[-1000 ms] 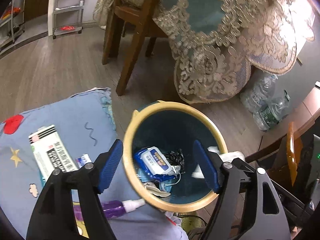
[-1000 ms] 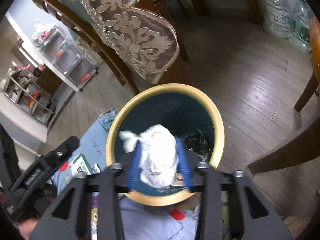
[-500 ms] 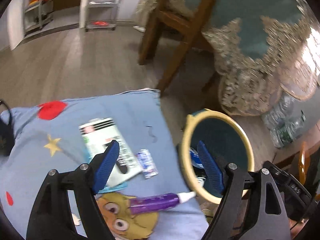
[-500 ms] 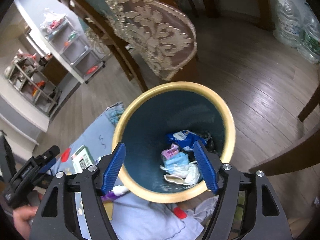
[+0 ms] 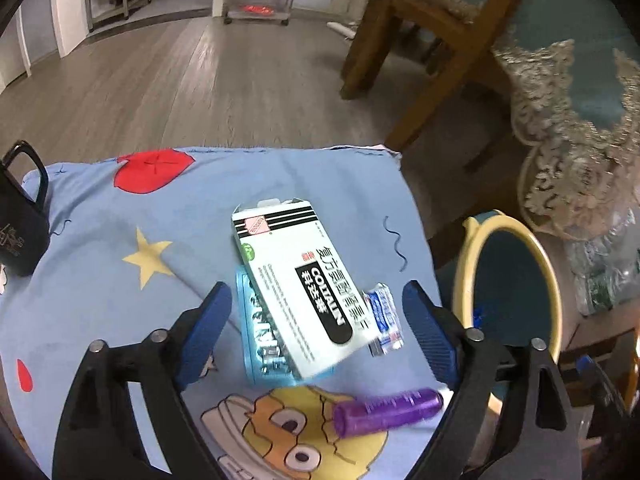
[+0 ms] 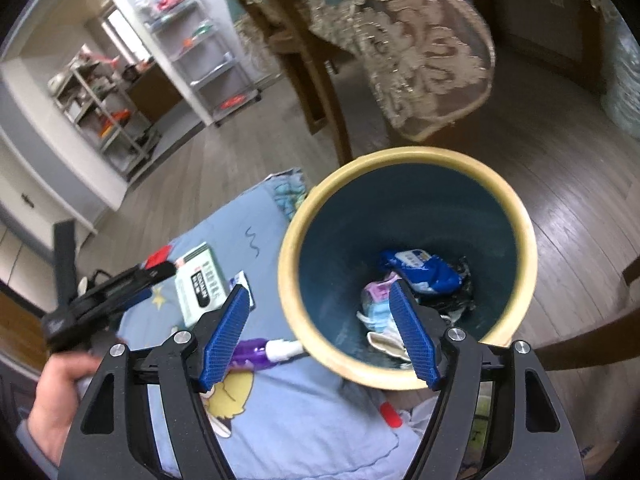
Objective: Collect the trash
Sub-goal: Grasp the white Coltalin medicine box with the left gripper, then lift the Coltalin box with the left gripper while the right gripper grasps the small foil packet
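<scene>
Left wrist: jaws astride carton [image 5: 298, 292]

- We see the left tool [image 5: 316, 322] above a white medicine box [image 5: 298, 284], its jaws opening, nothing gripped.
- The box lies on a blue cartoon cloth [image 5: 120, 240].
- A purple tube [image 5: 386, 407] lies nearer us.
- A yellow-rimmed bin [image 5: 548, 280] stands right.

"COLTALIN" in white capitals on a black band across the pale green and white cardboard medicine box [image 5: 296, 284], flat on the blue cartoon-printed cloth [image 5: 120, 240]; Chinese characters alongside, too blurred to read. Small red logo near the box's striped end, illegible. White script on the black mug [image 5: 18, 236], unreadable. Print on the small blue-and-white sachet [image 5: 384, 318] too blurred.
</scene>
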The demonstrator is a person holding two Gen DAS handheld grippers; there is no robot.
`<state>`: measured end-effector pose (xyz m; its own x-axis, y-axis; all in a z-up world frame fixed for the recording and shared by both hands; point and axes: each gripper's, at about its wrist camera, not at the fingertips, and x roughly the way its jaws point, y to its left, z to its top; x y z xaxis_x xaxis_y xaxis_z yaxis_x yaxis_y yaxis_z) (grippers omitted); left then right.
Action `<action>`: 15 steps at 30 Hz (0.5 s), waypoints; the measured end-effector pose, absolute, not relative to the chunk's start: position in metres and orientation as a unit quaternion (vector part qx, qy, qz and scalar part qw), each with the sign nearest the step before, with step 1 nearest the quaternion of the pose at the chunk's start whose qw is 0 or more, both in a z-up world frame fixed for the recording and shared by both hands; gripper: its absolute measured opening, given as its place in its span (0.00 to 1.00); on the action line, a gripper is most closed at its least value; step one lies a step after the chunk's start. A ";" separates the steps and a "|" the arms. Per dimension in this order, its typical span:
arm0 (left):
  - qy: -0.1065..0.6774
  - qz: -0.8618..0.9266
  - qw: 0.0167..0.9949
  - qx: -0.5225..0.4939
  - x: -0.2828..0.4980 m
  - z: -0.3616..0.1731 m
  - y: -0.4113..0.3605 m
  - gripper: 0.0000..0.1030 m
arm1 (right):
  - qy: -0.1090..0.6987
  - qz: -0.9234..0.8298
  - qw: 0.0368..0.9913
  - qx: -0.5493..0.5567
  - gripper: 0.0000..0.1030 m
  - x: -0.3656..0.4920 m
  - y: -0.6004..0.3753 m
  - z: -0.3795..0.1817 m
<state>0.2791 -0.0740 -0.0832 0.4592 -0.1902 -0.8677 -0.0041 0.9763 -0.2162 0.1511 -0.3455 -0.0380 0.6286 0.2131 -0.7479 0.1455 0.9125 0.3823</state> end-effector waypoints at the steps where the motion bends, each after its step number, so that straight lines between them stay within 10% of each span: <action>1: 0.520 -0.049 0.848 -0.090 0.282 -0.087 -0.076 0.84 | 0.431 0.021 0.878 0.206 0.71 0.151 -0.344 -0.038; 15: 0.562 0.050 0.825 0.002 0.313 -0.142 -0.107 0.82 | 0.436 0.027 0.874 0.213 0.71 0.156 -0.344 -0.043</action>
